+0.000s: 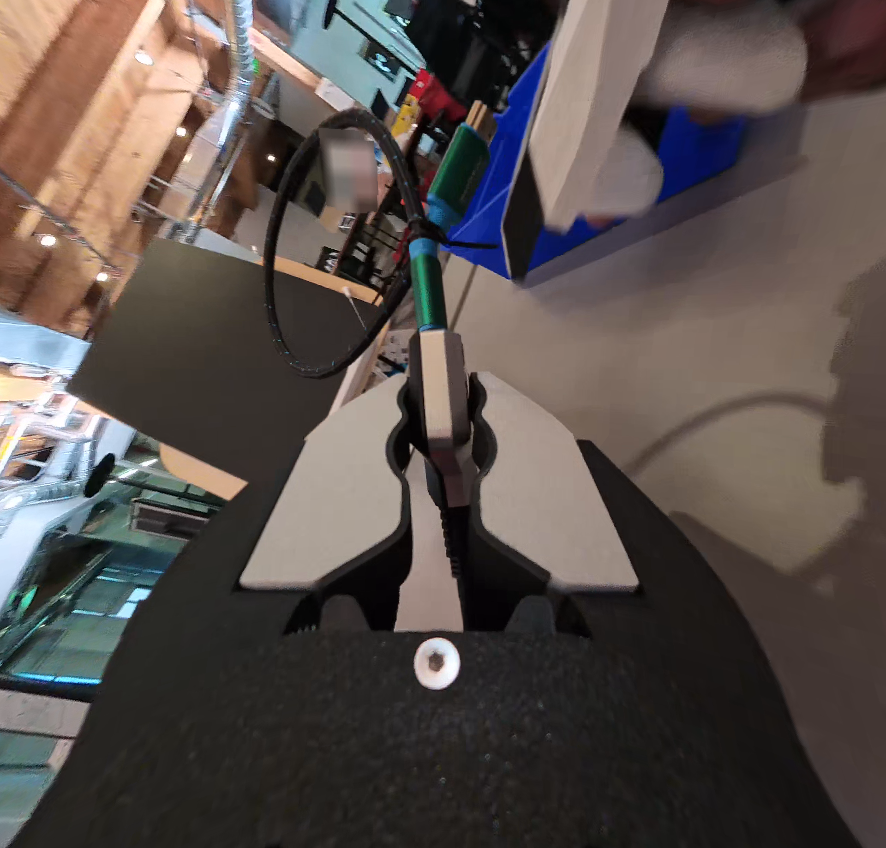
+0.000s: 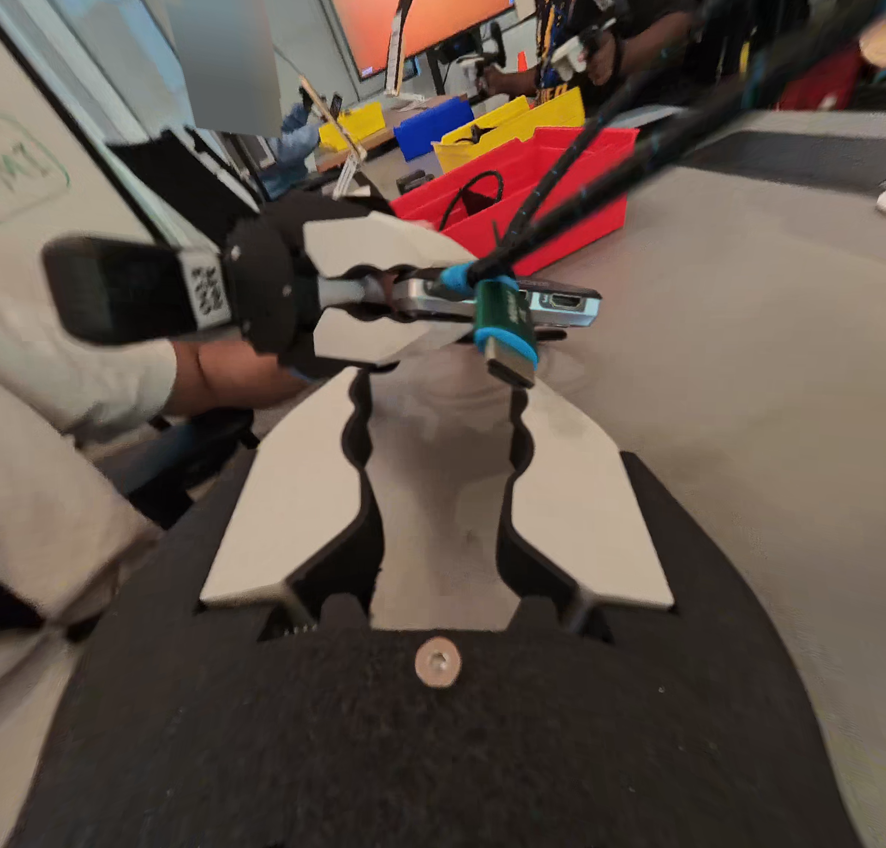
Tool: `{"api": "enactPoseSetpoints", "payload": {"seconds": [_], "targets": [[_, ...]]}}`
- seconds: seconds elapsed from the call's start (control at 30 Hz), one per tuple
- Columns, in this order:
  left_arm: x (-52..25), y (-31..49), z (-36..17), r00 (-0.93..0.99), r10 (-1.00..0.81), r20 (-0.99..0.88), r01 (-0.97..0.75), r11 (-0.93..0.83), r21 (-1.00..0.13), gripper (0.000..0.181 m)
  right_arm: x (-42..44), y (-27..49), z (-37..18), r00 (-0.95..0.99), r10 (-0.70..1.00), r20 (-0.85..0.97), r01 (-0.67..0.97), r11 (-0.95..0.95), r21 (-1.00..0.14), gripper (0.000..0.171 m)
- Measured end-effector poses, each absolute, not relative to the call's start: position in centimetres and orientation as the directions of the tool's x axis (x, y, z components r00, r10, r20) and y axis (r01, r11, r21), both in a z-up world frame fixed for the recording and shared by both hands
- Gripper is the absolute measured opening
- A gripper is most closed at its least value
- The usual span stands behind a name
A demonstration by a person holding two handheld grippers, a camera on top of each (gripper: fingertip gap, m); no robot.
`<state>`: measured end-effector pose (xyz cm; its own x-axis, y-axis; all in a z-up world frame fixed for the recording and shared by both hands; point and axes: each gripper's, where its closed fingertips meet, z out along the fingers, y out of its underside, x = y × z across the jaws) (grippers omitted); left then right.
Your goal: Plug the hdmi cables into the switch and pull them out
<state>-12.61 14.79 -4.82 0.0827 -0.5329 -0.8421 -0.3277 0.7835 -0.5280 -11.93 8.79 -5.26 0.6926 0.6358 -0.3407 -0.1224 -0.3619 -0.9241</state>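
Left tool [image 1: 438, 422] is pinching the silver switch [image 1: 441, 388], held edge-on between its two fingers and lifted above the grey tabletop [image 1: 671, 345]. One green-sleeved HDMI plug [image 1: 428, 292] sits in the far end of the switch, and its black braided cable [image 1: 287, 268] curls away in a loop bound with a cable tie. A second green plug [image 1: 459, 172] with blue bands hangs free beyond it, unplugged.

From the right wrist view, the right tool [image 2: 436, 393] has its fingers spread wide with nothing between them, just below the free plug [image 2: 506, 326], whose metal tip points down towards it. The switch [image 2: 561, 302] shows an empty port on its near face. A red bin [image 2: 551, 177] stands on the tabletop behind, towards its far edge.
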Motion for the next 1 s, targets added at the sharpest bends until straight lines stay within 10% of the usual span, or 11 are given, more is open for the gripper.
{"api": "enactPoseSetpoints", "payload": {"seconds": [0.47,1.0], "targets": [[-12.4,11.8,-2.4,0.297,-0.56,-0.773,-0.188,0.76,-0.623,0.02,-14.2,13.0,-5.1,0.704,0.589,-0.397,-0.321,-0.234,-0.918,0.131],[-12.2,10.2,-2.8,0.305,-0.522,-0.796,-0.175,0.791,-0.586,0.023,-13.9,12.2,-4.1,0.707,0.628,-0.324,-0.255,-0.201,-0.946,0.108]]}}
